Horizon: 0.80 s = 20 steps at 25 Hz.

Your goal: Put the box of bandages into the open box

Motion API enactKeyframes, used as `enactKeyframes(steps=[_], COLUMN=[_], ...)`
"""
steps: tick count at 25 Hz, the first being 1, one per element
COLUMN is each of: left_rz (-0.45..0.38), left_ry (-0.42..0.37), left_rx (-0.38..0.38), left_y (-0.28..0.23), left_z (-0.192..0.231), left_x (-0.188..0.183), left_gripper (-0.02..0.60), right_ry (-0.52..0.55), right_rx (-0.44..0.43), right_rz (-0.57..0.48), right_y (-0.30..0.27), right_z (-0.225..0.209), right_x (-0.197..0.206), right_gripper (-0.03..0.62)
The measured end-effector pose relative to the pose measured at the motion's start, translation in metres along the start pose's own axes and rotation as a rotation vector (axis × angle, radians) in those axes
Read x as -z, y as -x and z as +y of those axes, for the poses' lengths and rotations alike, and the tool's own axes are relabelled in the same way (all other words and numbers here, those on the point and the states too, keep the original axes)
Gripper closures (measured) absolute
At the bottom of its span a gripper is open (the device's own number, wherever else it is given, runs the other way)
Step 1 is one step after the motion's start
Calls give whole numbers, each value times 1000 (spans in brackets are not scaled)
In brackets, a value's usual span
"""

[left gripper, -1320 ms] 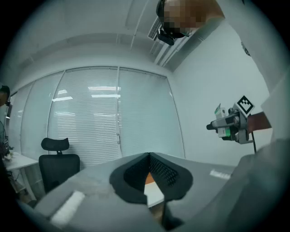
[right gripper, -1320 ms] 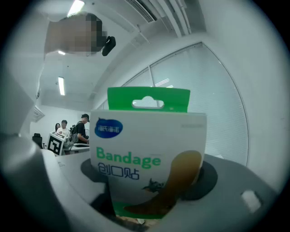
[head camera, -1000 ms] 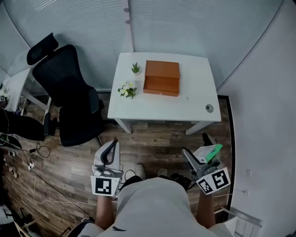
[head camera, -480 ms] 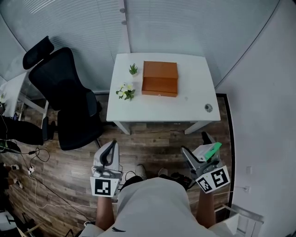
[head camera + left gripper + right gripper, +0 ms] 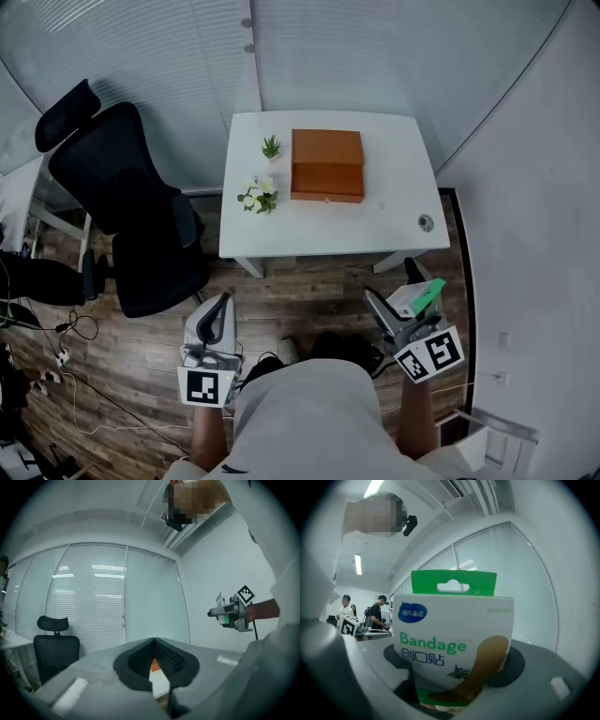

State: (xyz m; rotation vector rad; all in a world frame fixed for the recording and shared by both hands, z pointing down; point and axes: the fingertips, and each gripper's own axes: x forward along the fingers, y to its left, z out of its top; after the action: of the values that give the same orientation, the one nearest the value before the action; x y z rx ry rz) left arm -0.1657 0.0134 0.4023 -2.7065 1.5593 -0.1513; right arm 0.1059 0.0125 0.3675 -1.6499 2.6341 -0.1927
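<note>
A brown wooden box [image 5: 326, 166] sits on the white table [image 5: 394, 178] ahead of me; from here I cannot tell whether its lid is up. My right gripper [image 5: 398, 292] hangs low by my body, well short of the table, shut on the box of bandages [image 5: 419, 298]. That box is white with a green hang tab, and it fills the right gripper view [image 5: 452, 634], standing upright between the jaws. My left gripper [image 5: 223, 300] is also low at my left side, with its jaws together and nothing in them [image 5: 153, 641].
Two small potted plants [image 5: 270, 145] [image 5: 255, 195] stand left of the wooden box, and a round cable hole [image 5: 426, 222] is at the table's right. A black office chair [image 5: 127, 202] stands left of the table. Cables [image 5: 66, 319] lie on the wooden floor. People [image 5: 377, 611] stand far off.
The head view has shifted a little, so the table sits slightly lower in the frame. Both grippers have stayed low by my body, and the right one has kept hold of the bandage box.
</note>
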Motion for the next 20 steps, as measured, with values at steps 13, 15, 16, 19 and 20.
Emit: enactKeyframes(steps=[13, 15, 16, 19, 20], left_rz=[25, 13, 9, -6, -6], left_ry=[25, 35, 36, 43, 45], left_rx=[-40, -64, -74, -111, -124], left_y=[-77, -90, -95, -111, -116], left_z=[20, 22, 23, 29, 31], left_x=[16, 14, 14, 13, 14], left_gripper=[575, 575, 575, 575, 575], right_ry=[68, 96, 115, 201, 245], right_rx=[-61, -58, -56, -52, -49], right_rz=[69, 92, 105, 146, 165], right_y=[-110, -126, -135, -164, -176], right_z=[-68, -85, -94, -120, -129], right_x=[0, 2, 4, 13, 19], right_gripper=[189, 189, 189, 190, 189])
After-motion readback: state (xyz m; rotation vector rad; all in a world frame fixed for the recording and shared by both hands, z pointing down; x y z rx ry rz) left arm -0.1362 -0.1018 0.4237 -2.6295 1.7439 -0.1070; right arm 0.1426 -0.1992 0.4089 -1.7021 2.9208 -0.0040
